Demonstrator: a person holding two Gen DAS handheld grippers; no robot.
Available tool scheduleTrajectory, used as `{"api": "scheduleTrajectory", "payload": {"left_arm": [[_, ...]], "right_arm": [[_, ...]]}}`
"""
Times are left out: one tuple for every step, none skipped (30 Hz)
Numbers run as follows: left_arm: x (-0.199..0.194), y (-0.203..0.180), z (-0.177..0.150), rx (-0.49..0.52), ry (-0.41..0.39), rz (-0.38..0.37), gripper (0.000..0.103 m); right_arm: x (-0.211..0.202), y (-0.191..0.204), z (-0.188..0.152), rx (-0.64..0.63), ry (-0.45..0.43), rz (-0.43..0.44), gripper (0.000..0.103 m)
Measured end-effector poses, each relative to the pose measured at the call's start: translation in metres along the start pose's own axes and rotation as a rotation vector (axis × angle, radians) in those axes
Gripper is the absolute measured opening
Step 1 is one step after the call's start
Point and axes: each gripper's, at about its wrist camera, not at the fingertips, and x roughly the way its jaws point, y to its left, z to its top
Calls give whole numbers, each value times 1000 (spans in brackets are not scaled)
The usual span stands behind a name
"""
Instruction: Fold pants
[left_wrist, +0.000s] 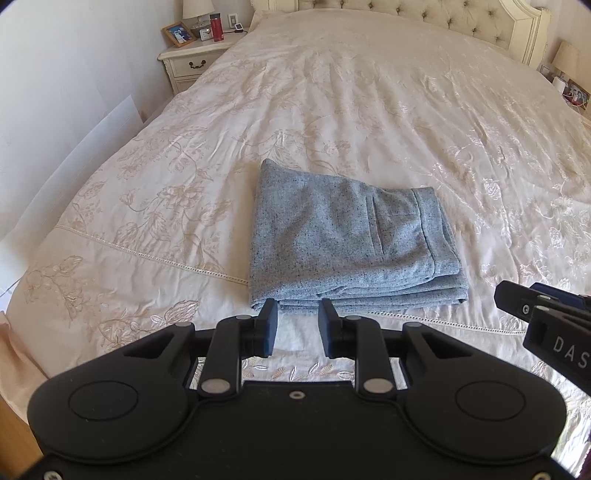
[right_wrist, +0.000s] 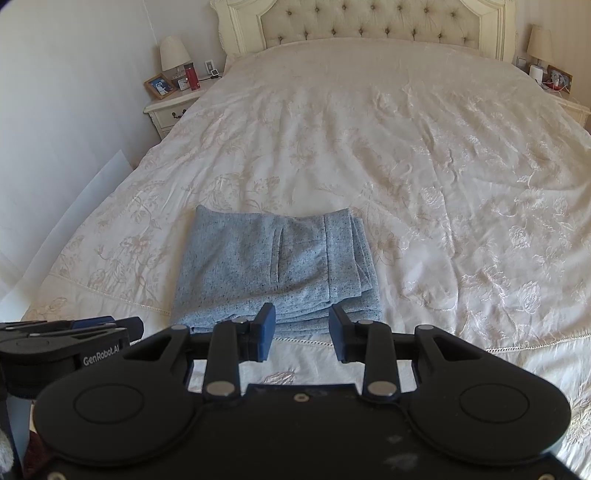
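Observation:
The grey speckled pants (left_wrist: 347, 240) lie folded into a flat stacked rectangle on the cream bedspread (left_wrist: 369, 110), a back pocket facing up. They also show in the right wrist view (right_wrist: 273, 266). My left gripper (left_wrist: 297, 326) is open and empty, just short of the pants' near edge. My right gripper (right_wrist: 302, 334) is open and empty, also just short of the near edge. The right gripper shows at the right edge of the left wrist view (left_wrist: 517, 299); the left gripper shows at the lower left of the right wrist view (right_wrist: 110, 326).
A tufted headboard (right_wrist: 369, 22) stands at the far end of the bed. A nightstand (left_wrist: 192, 59) on the left holds a lamp, a photo frame and a red bottle (left_wrist: 216, 27). Another nightstand (right_wrist: 569, 107) stands at the right. A white wall (left_wrist: 55, 92) runs along the left.

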Motion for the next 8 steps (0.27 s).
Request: {"api": "scheduleTrajectory", "payload": {"left_arm": [[0,1,0,2,-7,2,34],[0,2,1,3,-12,6,34],[0,3,1,1,-17,7,34],[1,5,2,-1,-22,3,34],[1,7,3,2,-20,-5,34],[3,8,4,4,-16,-9,34],[4,10,5,4,-15,-10,34],[5,11,5,4,-14,-11,34]], "right_arm": [[1,1,0,1,2,-1,34],[2,2,0,2,3,-2,34],[3,3,0,4,5,-3,34],[4,3,0,5,6,-4,34],[6,5,1,6,9,-6,34],[7,6,1,6,11,-8,34],[8,8,1,7,12,-10,34],[9,9,0,7,14,-12,34]]}}
